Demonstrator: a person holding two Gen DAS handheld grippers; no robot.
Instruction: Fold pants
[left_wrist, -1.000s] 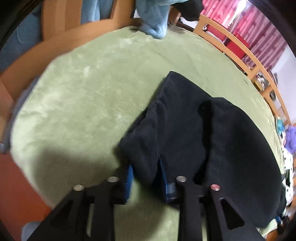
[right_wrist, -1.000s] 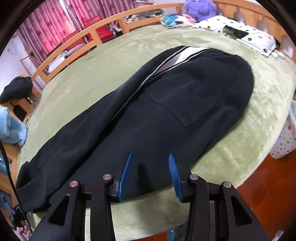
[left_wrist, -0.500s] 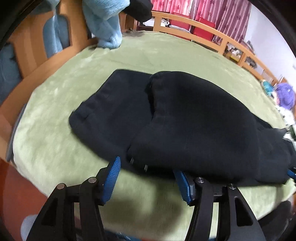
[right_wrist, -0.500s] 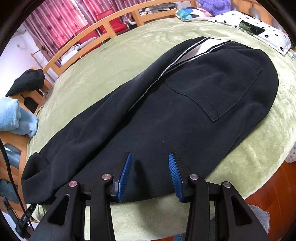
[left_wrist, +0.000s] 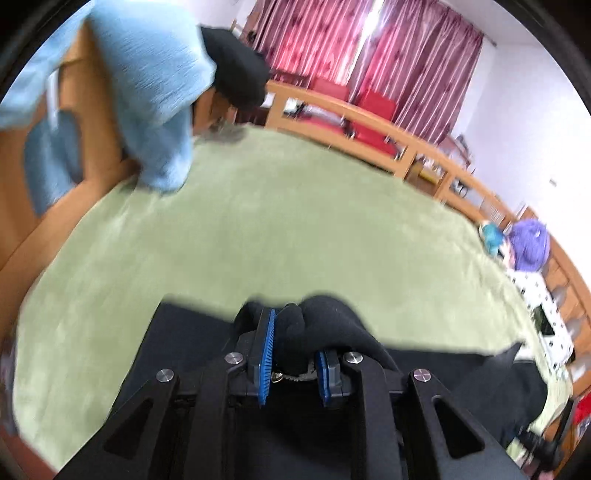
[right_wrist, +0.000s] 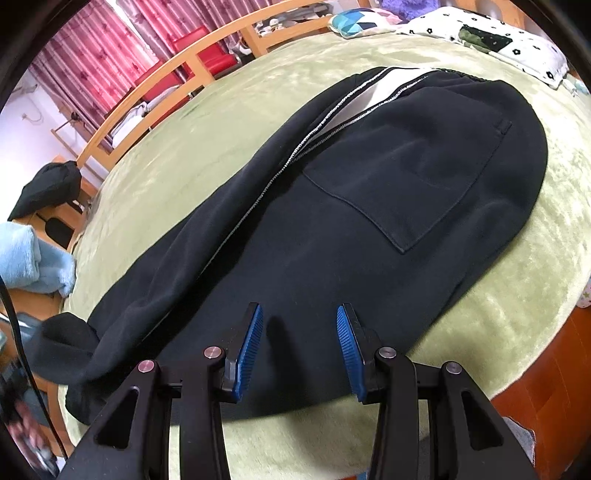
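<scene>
Black pants (right_wrist: 369, 221) lie folded lengthwise on the green blanket (right_wrist: 221, 122), waist with white lining at the far right, a back pocket facing up, leg ends at the near left. My left gripper (left_wrist: 295, 350) is shut on the bunched black leg hem of the pants (left_wrist: 295, 325) and lifts it off the blanket (left_wrist: 258, 236). My right gripper (right_wrist: 300, 347) is open and empty, hovering over the thigh part near the bed's front edge.
A light blue towel (left_wrist: 155, 96) and a black garment (left_wrist: 236, 77) hang on the wooden bed rail (left_wrist: 369, 122). A spotted pillow (right_wrist: 509, 48) and purple plush (left_wrist: 528, 247) lie at the head end. Red chairs and curtains stand beyond.
My left gripper has closed on the leg hem and raised it, tilting up toward the room. My right gripper has stayed open over the thigh, shifting slightly closer.
</scene>
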